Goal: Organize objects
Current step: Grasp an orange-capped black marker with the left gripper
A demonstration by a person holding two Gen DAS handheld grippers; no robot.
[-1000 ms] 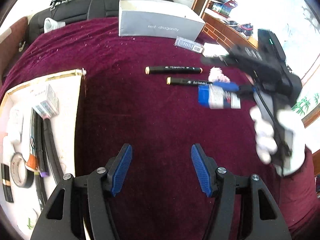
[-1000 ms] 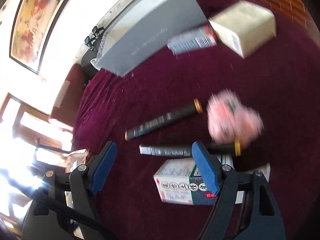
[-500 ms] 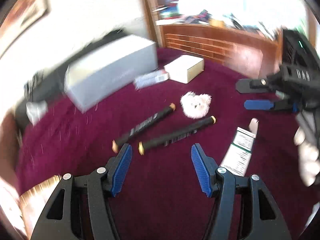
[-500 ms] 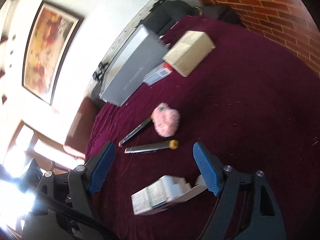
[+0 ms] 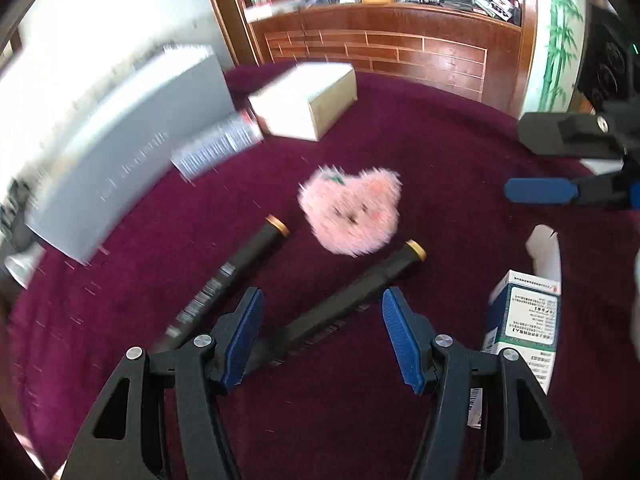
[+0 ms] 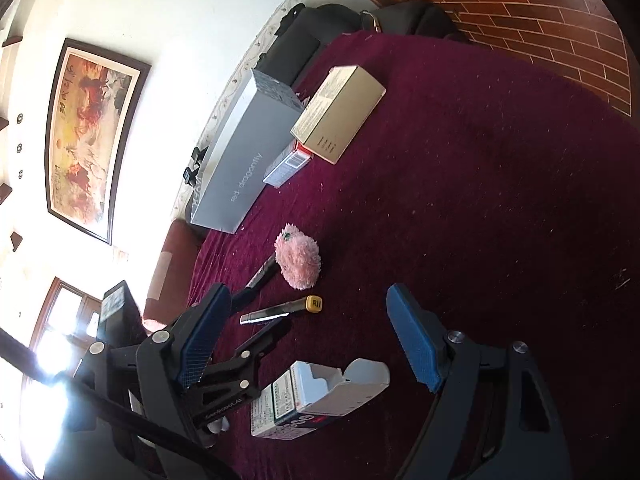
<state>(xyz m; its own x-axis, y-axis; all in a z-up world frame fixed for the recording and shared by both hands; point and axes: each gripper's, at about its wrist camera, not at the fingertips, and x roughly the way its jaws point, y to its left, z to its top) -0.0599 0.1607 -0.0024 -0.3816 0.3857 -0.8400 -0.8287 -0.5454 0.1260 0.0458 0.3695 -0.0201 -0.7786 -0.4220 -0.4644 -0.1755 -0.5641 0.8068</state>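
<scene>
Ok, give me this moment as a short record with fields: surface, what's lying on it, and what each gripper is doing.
surface: maroon cloth
boxes at back: grey box, beige box, small barcode carton between them
middle: pink plush toy, two black markers lying flat
near right gripper: small medicine box, flap open
left gripper: open, empty, one marker lying between its fingers
right gripper: open, empty

"red dragonfly" on the grey box [image 6: 244, 160], "R11" on a marker cap [image 6: 314, 304]
</scene>
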